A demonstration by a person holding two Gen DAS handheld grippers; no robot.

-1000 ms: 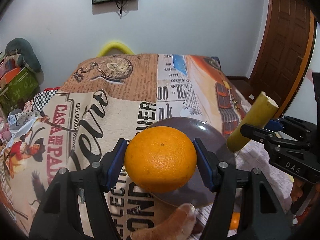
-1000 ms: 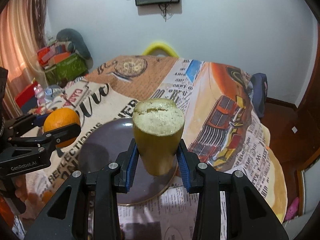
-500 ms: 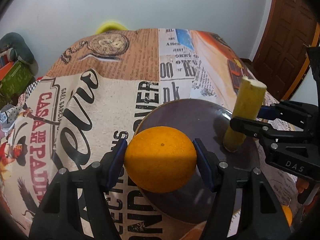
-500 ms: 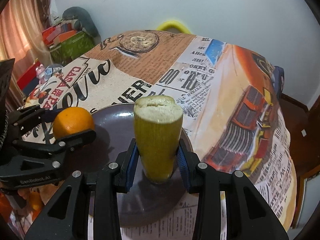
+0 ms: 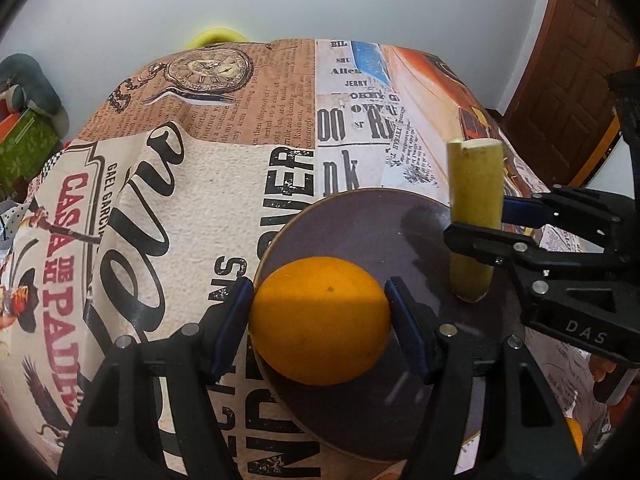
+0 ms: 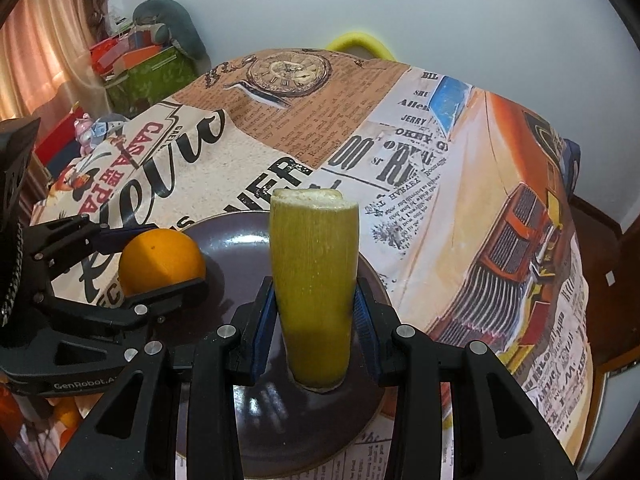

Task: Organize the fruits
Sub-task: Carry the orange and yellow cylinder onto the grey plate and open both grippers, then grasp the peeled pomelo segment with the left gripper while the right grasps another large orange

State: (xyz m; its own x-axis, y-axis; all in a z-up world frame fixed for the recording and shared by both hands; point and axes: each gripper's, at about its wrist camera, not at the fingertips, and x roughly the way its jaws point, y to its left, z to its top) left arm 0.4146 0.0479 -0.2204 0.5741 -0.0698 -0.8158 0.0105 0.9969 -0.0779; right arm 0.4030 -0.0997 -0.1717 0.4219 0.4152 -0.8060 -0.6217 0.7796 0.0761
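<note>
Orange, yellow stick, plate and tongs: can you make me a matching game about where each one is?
Things:
1. orange
2. sugarcane piece
3. dark plate
4. yellow chair back

Places or states:
A. standing upright, its bottom end on the plate
B. behind the far edge of the table
C. gripped in the left tongs
D. lying on the printed tablecloth

Pairs: 1-C, 2-A, 3-D, 4-B. The right tongs grip the sugarcane.

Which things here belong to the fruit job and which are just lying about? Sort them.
Job: orange in left gripper; sugarcane piece in right gripper; dark plate.
Lying about: green box, small toy figure.
</note>
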